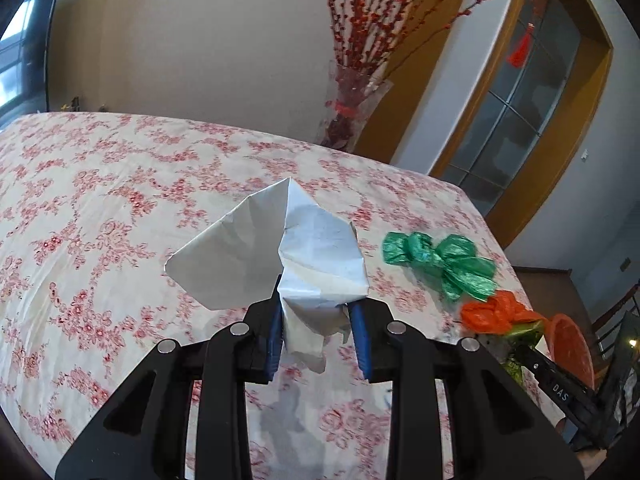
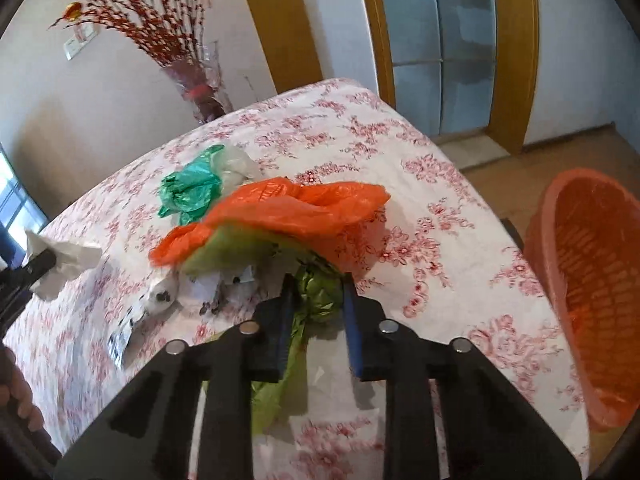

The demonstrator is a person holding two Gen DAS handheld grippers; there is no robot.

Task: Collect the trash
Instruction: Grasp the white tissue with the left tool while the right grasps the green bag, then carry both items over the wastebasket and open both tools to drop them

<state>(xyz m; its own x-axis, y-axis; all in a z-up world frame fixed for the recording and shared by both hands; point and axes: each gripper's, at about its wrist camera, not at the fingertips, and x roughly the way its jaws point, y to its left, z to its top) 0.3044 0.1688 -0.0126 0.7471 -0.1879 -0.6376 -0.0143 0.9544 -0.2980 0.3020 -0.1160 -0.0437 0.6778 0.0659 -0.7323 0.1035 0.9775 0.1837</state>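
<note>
My left gripper (image 1: 316, 304) is shut on a crumpled white paper (image 1: 272, 252) and holds it above the floral tablecloth. My right gripper (image 2: 318, 284) is shut on a yellow-green bag (image 2: 316, 300) bundled with an orange plastic bag (image 2: 288, 208), lifted over the table. A crumpled green plastic bag (image 1: 438, 260) lies on the cloth to the right of the white paper; it also shows in the right wrist view (image 2: 190, 186). The white paper shows at the left of the right wrist view (image 2: 60, 260). The orange bundle shows at the right of the left wrist view (image 1: 496, 314).
An orange plastic basket (image 2: 588, 280) stands beside the table's right edge, also in the left wrist view (image 1: 572, 344). Small white scraps (image 2: 160, 296) lie on the tablecloth (image 1: 100, 200). A vase of red branches (image 1: 352, 108) stands behind the table. A glass door is at the right.
</note>
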